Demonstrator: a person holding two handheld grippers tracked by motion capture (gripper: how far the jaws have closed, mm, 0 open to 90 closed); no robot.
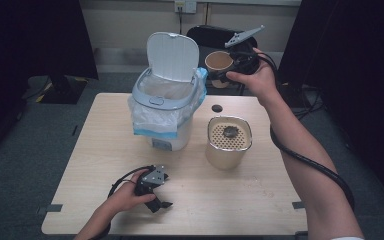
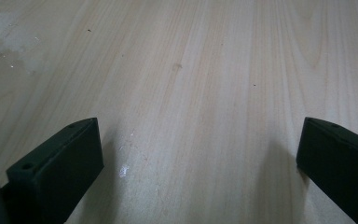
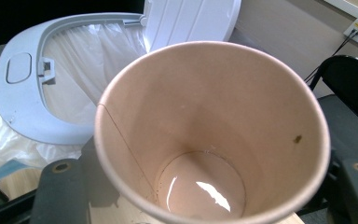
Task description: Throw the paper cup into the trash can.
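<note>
My right gripper (image 1: 226, 70) is raised behind the table's far edge, shut on a brown paper cup (image 1: 219, 62) just right of the open bin (image 1: 167, 100). In the right gripper view the cup (image 3: 214, 130) sits between the two black fingers (image 3: 60, 191), its mouth facing the camera and its bottom glistening wet. Behind it are the bin's grey rim (image 3: 23, 102) and raised lid (image 3: 191, 18). My left gripper (image 1: 162, 202) rests on the table near the front edge. Its jaws (image 2: 200, 158) stand wide open over bare wood.
A cream canister (image 1: 228, 142) with a perforated insert holding a dark lump stands right of the bin. A small black cap (image 1: 217, 108) lies behind it. The bin has a white liner bag (image 1: 152, 120). A black chair (image 3: 349, 88) stands beyond the wooden table (image 1: 105, 150).
</note>
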